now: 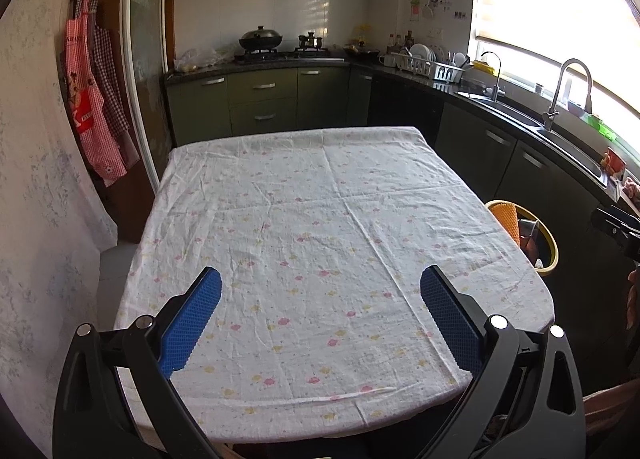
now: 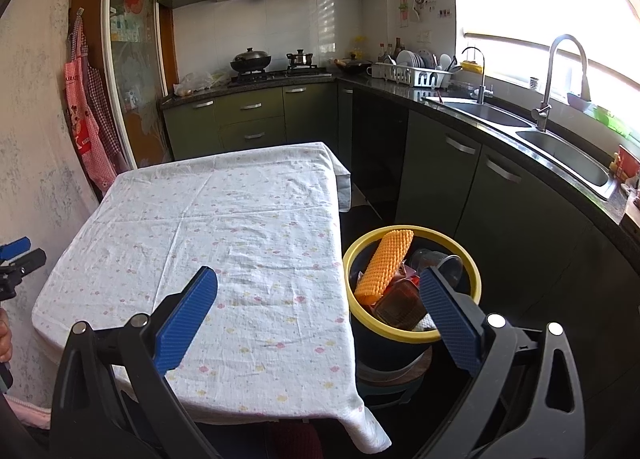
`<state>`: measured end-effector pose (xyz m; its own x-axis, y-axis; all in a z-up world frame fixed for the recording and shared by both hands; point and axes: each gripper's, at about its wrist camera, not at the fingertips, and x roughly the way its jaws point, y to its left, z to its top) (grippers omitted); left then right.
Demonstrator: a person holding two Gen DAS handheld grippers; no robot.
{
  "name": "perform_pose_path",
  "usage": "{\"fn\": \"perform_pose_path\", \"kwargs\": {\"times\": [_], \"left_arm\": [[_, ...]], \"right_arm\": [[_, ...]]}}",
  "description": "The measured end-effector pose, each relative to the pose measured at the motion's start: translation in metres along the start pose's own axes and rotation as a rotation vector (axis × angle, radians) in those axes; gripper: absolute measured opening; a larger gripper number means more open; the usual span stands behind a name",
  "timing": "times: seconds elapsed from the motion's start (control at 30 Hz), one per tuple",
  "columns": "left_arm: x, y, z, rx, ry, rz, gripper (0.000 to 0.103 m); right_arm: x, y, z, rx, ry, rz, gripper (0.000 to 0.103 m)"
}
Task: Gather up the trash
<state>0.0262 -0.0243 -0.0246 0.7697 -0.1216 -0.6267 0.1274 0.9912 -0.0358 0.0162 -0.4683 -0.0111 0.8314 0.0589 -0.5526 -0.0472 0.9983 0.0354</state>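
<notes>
A dark trash bin with a yellow rim (image 2: pixel 352 251) stands on the floor just right of the table; it also shows in the left wrist view (image 1: pixel 554 255). Inside lie an orange textured roll (image 2: pixel 384 263), a clear plastic cup (image 2: pixel 440 261), a brown container (image 2: pixel 400 301) and white paper. My right gripper (image 2: pixel 320 291) is open and empty, above the table's right edge and the bin. My left gripper (image 1: pixel 320 291) is open and empty above the near part of the table (image 1: pixel 320 199), which is covered by a white flowered cloth.
Dark cabinets with a counter and a double sink (image 2: pixel 560 147) run along the right. A stove with a wok (image 2: pixel 250 59) and a dish rack (image 2: pixel 416 73) are at the back. Aprons (image 1: pixel 92 99) hang on the left wall. The floor gap between table and cabinets is narrow.
</notes>
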Motion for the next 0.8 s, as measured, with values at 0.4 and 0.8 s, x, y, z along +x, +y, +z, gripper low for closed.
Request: {"fn": "perform_pose_path", "kwargs": {"times": [0.4, 0.8], "left_arm": [[0.016, 0.015, 0.012, -0.009, -0.038, 0.019, 0.098], [0.075, 0.040, 0.049, -0.028, 0.024, 0.043, 0.098]], "right_arm": [[0.032, 0.012, 0.010, -0.012, 0.053, 0.008, 0.096], [0.106, 0.034, 0.044, -0.055, 0.134, 0.074, 0.096]]}}
